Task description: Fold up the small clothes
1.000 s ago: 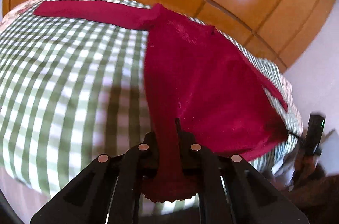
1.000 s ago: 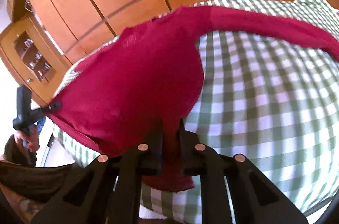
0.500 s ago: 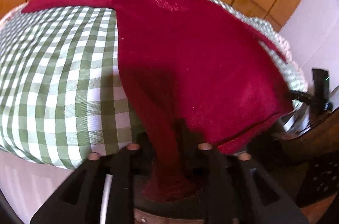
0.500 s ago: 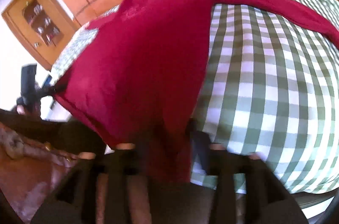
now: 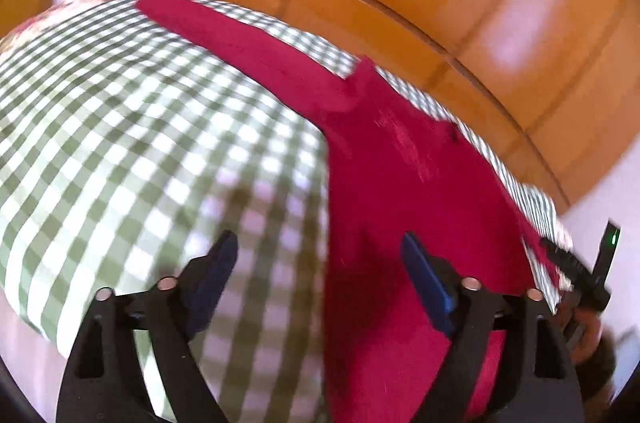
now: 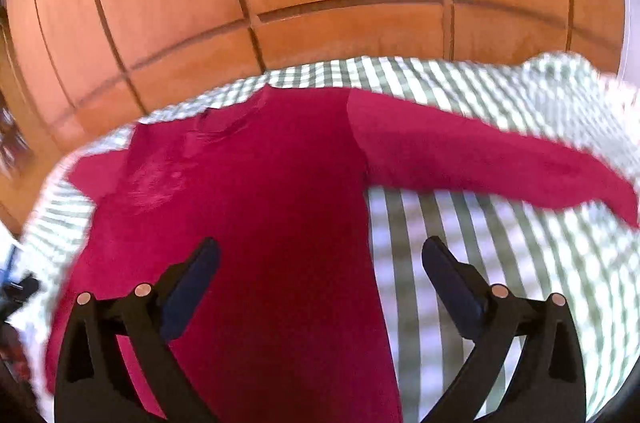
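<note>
— Where's the red sweater [image 5: 400, 207]?
— Flat on the checked tablecloth [image 5: 120, 151]; both your jaws hang open above its hem.
— Risk?
— Grab one layer only and your fold likely skews.

No readable text, label, brand, number or sign shows in either wrist view.

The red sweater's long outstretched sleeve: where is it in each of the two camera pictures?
Left wrist view: the sleeve runs from the middle toward the upper left.
Right wrist view: the sleeve stretches toward the right edge.
Shared landmark: the green checked cloth beneath it.
</note>
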